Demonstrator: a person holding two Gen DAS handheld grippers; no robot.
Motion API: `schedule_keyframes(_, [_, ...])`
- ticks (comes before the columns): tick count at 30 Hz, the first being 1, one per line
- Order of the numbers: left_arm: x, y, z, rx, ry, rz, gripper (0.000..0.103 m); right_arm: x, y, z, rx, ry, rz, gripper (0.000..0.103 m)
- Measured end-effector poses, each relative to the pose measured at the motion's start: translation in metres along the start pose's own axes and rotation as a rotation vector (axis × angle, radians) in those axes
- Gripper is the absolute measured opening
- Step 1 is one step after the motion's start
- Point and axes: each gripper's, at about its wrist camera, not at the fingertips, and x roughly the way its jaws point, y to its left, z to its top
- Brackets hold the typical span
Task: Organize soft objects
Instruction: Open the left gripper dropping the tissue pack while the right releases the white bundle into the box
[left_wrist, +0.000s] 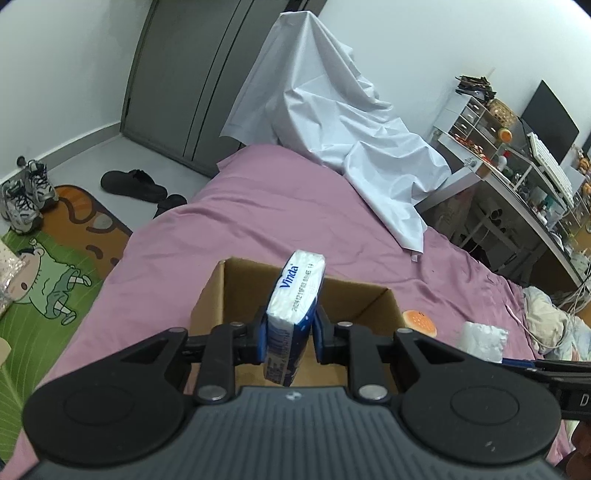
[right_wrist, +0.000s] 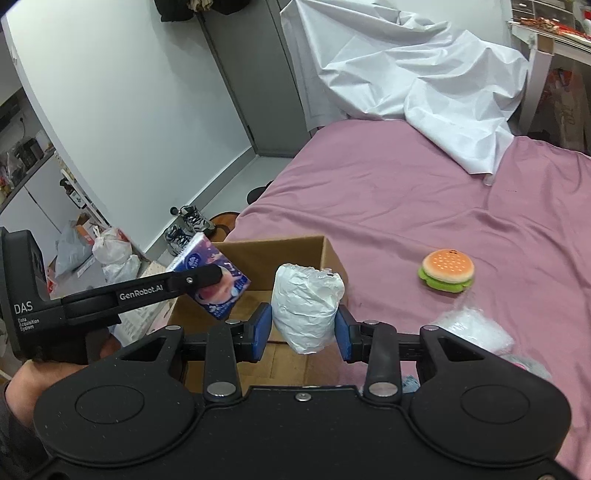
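Note:
My left gripper (left_wrist: 290, 338) is shut on a blue and white Vinda tissue pack (left_wrist: 293, 295) and holds it above the open cardboard box (left_wrist: 236, 280) on the pink bed. The pack (right_wrist: 218, 280) and the left gripper (right_wrist: 218, 278) also show in the right wrist view. My right gripper (right_wrist: 301, 332) is shut on a white crumpled soft bundle (right_wrist: 306, 306), held over the box's (right_wrist: 295, 251) right edge. The bundle also shows in the left wrist view (left_wrist: 480, 339). A plush hamburger (right_wrist: 447, 271) lies on the bed right of the box; it also shows in the left wrist view (left_wrist: 419, 321).
A white sheet (left_wrist: 332, 122) is draped at the bed's far end. A clear plastic wrapped item (right_wrist: 472, 328) lies near my right gripper. Shoes (left_wrist: 26, 199), slippers (left_wrist: 133, 184) and a cartoon rug (left_wrist: 55, 266) lie on the floor left. A cluttered desk (left_wrist: 524, 173) stands right.

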Motion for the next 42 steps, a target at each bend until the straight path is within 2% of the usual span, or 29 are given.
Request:
schedule_keyframes(6, [0.005,0.011,0.000,-0.059,-0.010,0.029,0.024,0.012,0.009,0.001,-0.019,0.016,-0.004,0.037])
schedule_keyframes(13, [-0.009,0.010,-0.003,-0.088,-0.048,0.033,0.044,0.032,0.016,0.000,-0.050,0.027,-0.022,0.037])
schedule_keyframes(17, [-0.022,0.007,-0.009,-0.078,-0.063,0.034,0.047,0.041,0.023,0.002,-0.070,0.030,-0.018,0.037])
schedule_keyframes(24, [-0.050,0.006,-0.019,-0.107,-0.141,0.081,0.072,0.054,0.028,0.007,-0.078,0.016,-0.015,0.037])
schedule_keyframes(26, [-0.055,0.005,-0.021,-0.120,-0.164,0.096,0.076,0.055,0.030,0.009,-0.092,-0.004,-0.011,0.039])
schedule_keyframes(28, [-0.057,0.005,-0.022,-0.130,-0.172,0.114,0.078,0.053,0.031,0.012,-0.107,-0.021,-0.012,0.051])
schedule_keyframes(30, [-0.059,0.005,-0.023,-0.147,-0.174,0.136,0.079,0.049,0.029,0.014,-0.100,-0.036,-0.025,0.057])
schedule_keyframes(32, [-0.061,0.005,-0.026,-0.152,-0.186,0.162,0.084,0.044,0.022,0.013,-0.077,-0.038,-0.035,0.060])
schedule_keyframes(34, [-0.062,0.004,-0.029,-0.152,-0.201,0.186,0.089,0.039,0.015,0.012,-0.048,-0.041,-0.051,0.067])
schedule_keyframes(38, [-0.064,0.001,-0.034,-0.131,-0.192,0.221,0.091,0.026,0.003,0.005,-0.010,-0.056,-0.089,0.080])
schedule_keyframes(42, [-0.067,-0.007,-0.037,-0.095,-0.188,0.210,0.092,0.010,-0.010,-0.003,0.027,-0.071,-0.084,0.090])
